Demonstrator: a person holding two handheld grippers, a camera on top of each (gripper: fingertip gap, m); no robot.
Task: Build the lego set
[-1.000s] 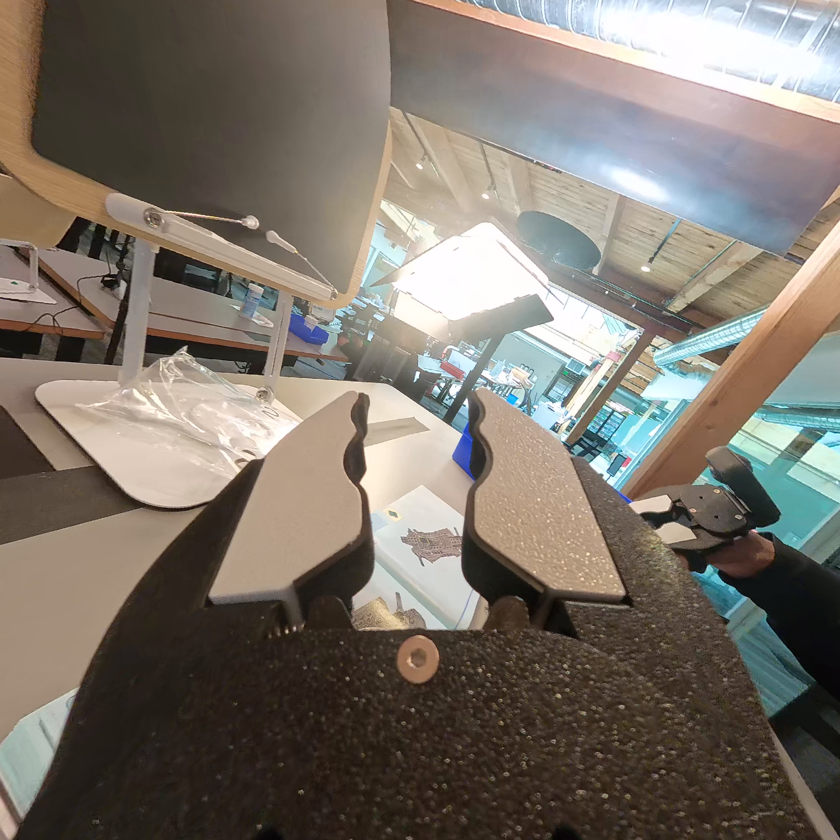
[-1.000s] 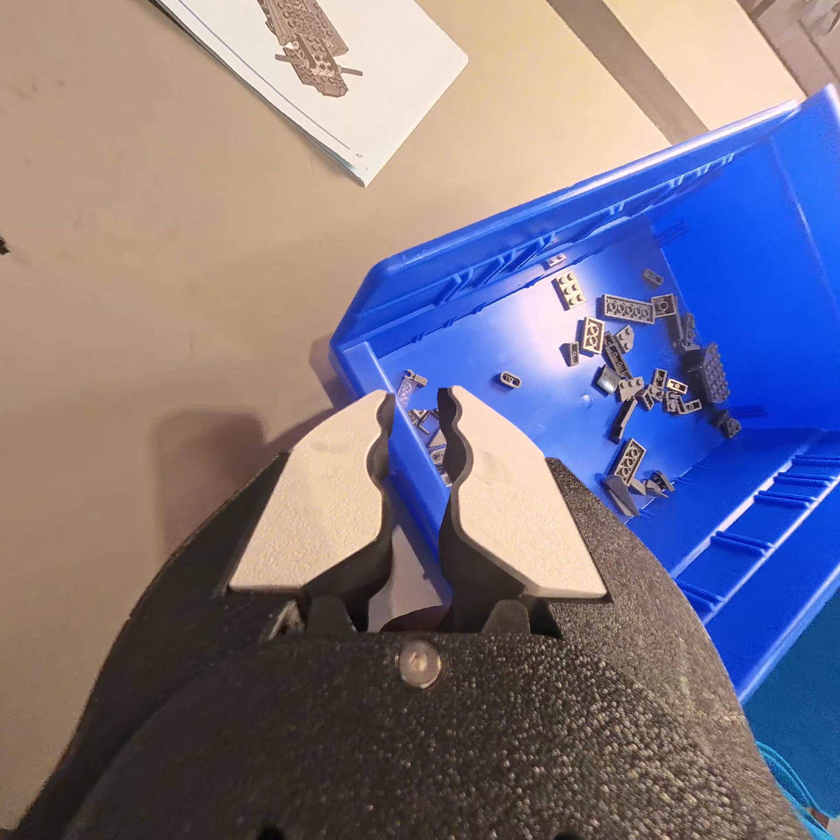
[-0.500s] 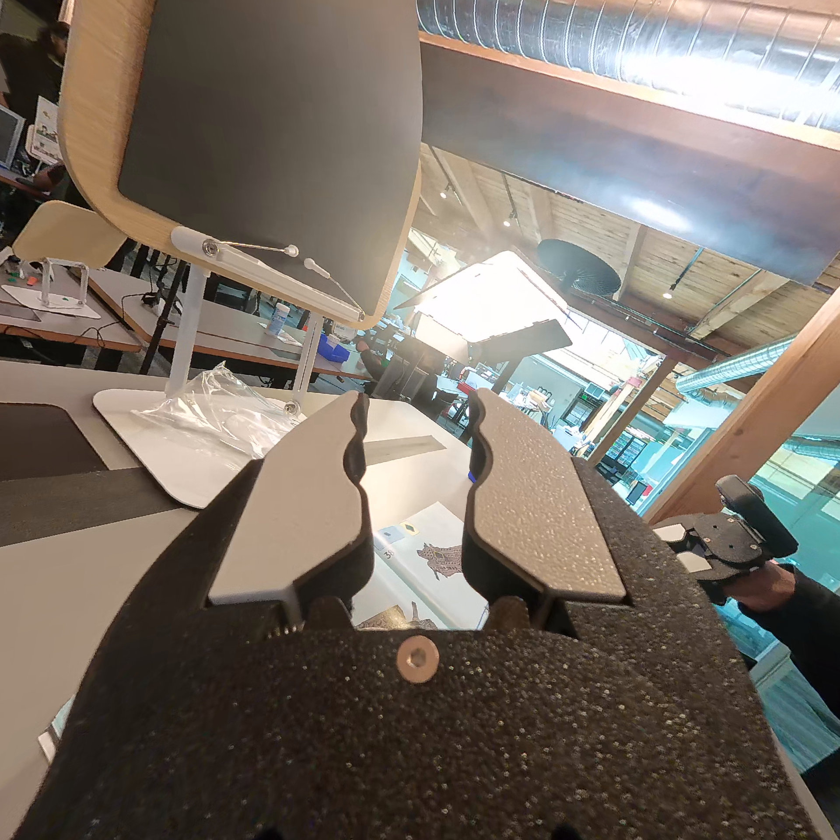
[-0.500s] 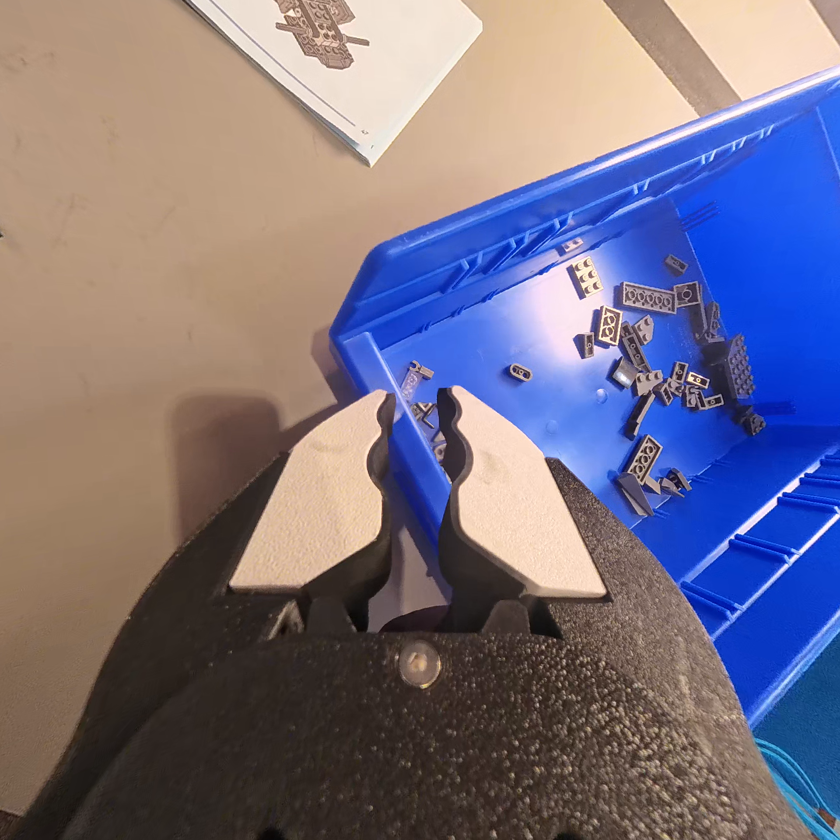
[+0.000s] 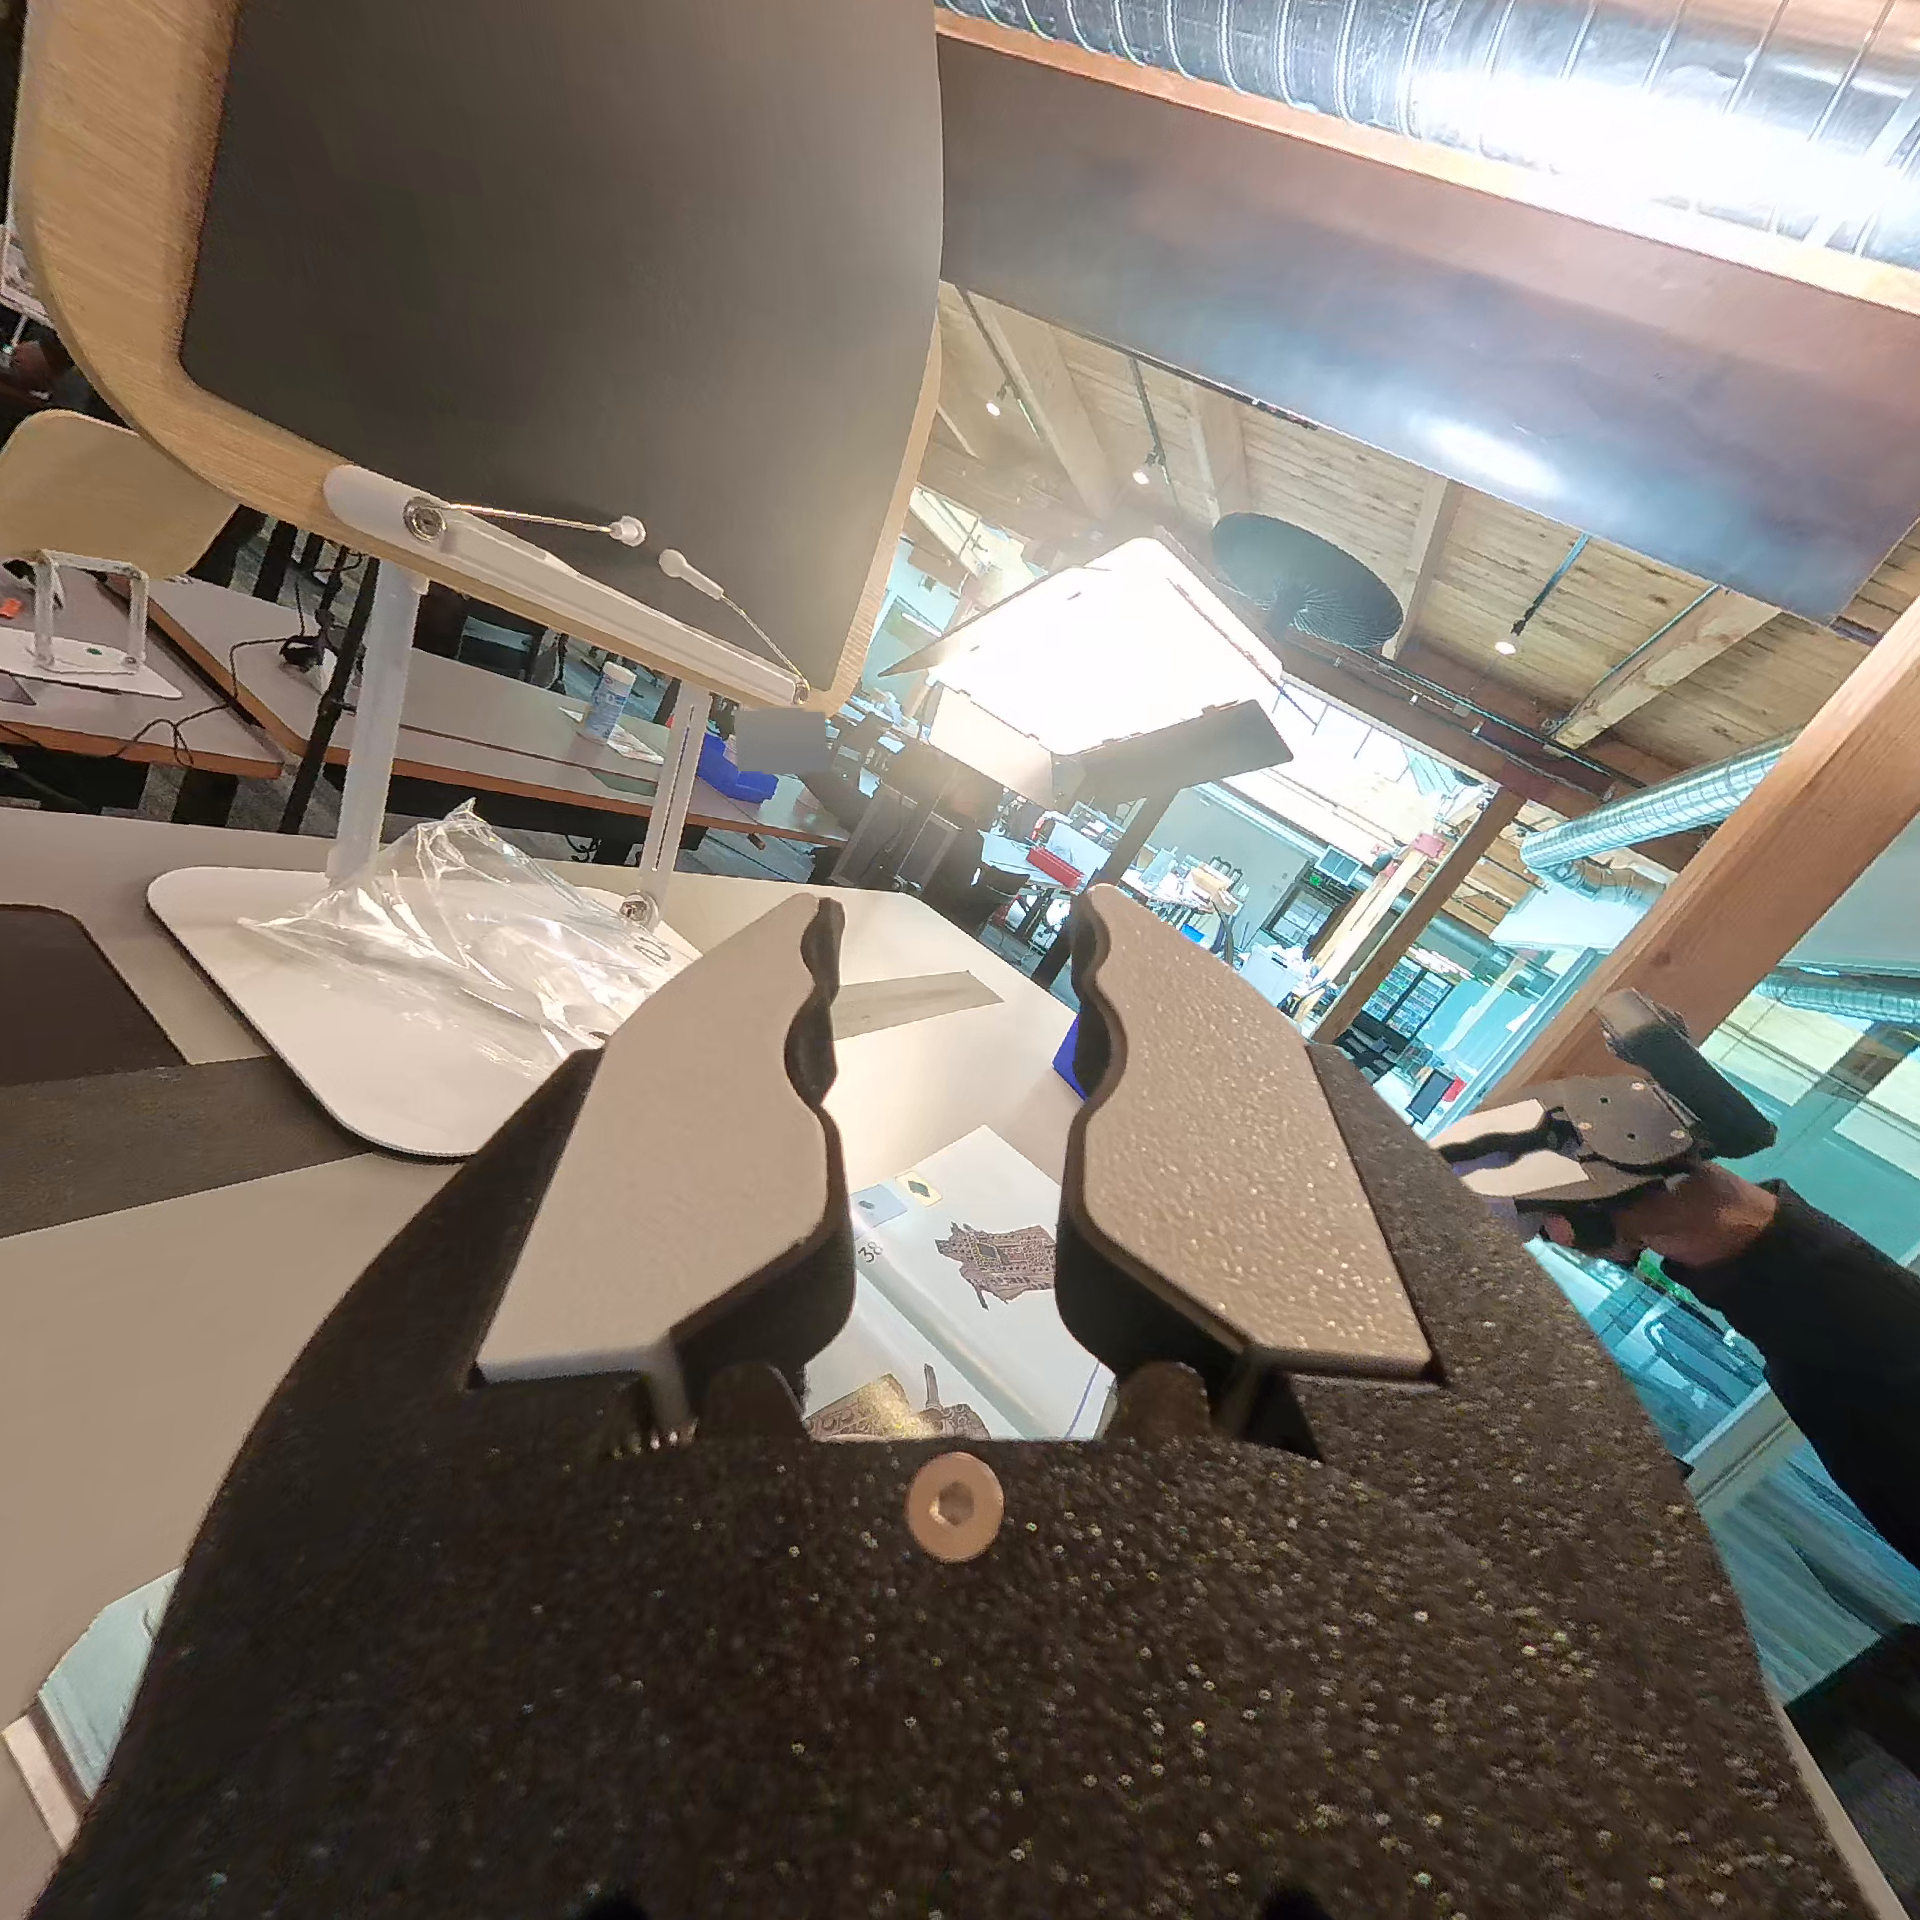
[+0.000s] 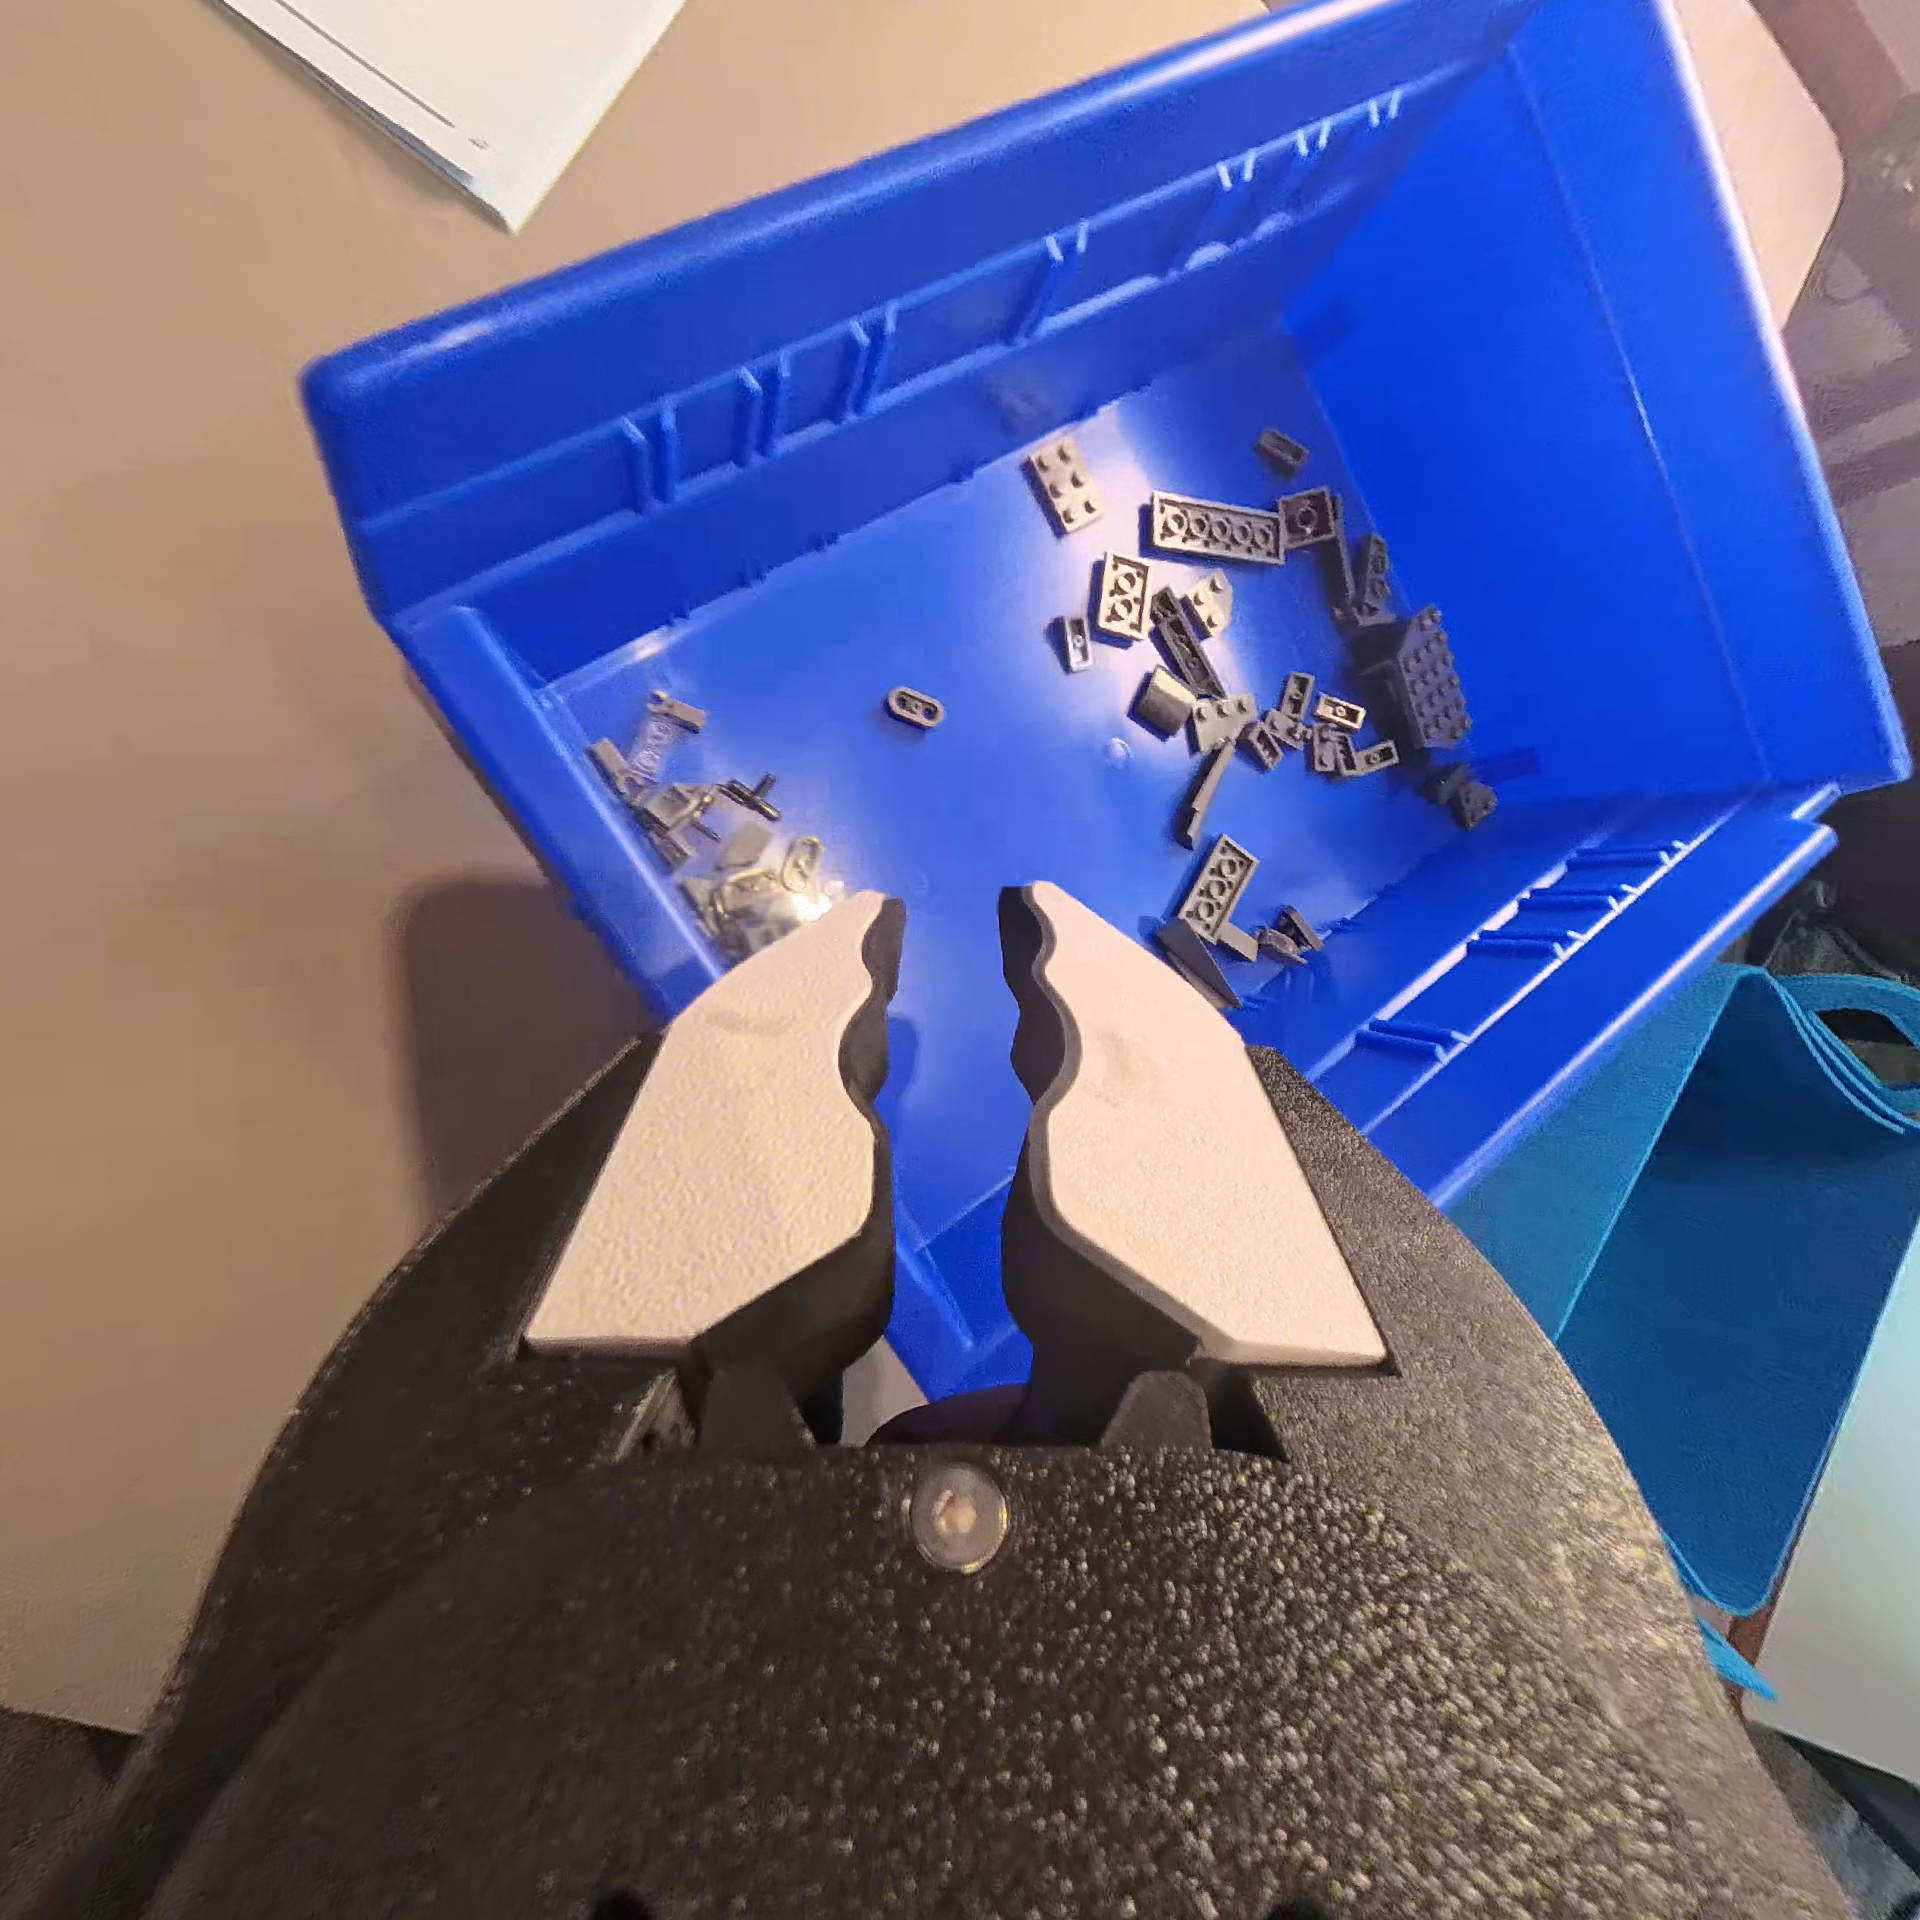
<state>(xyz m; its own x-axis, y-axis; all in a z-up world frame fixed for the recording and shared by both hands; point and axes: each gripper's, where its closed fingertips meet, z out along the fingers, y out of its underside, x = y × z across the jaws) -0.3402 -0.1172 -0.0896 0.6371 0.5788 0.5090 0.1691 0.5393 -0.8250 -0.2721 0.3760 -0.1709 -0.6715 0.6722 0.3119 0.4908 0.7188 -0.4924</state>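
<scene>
My right gripper (image 6: 951, 904) is open with a narrow gap and nothing between its pads. It hovers over the near end of a blue plastic bin (image 6: 727, 343). Several small grey bricks (image 6: 1247, 644) lie scattered on the bin's floor at the right. A smaller heap of grey pieces (image 6: 707, 831) lies by the left wall, just beside my left fingertip. My left gripper (image 5: 951, 914) is open and empty, raised above the table over an open instruction booklet (image 5: 966, 1236). The right gripper (image 5: 1486, 1143) also shows at the right of the left wrist view, held by a hand.
A white stand base (image 5: 312, 987) holds a tilted board, with a crumpled clear plastic bag (image 5: 447, 914) on the base. The booklet's corner (image 6: 468, 73) lies beyond the bin. A teal mat (image 6: 1714, 1247) hangs past the table edge at right. The bin's corner (image 5: 1070, 1049) shows behind my left fingers.
My right gripper has moved forward from astride the bin's near wall to above the bin's inside, gap unchanged. The left gripper has shifted slightly and stays open.
</scene>
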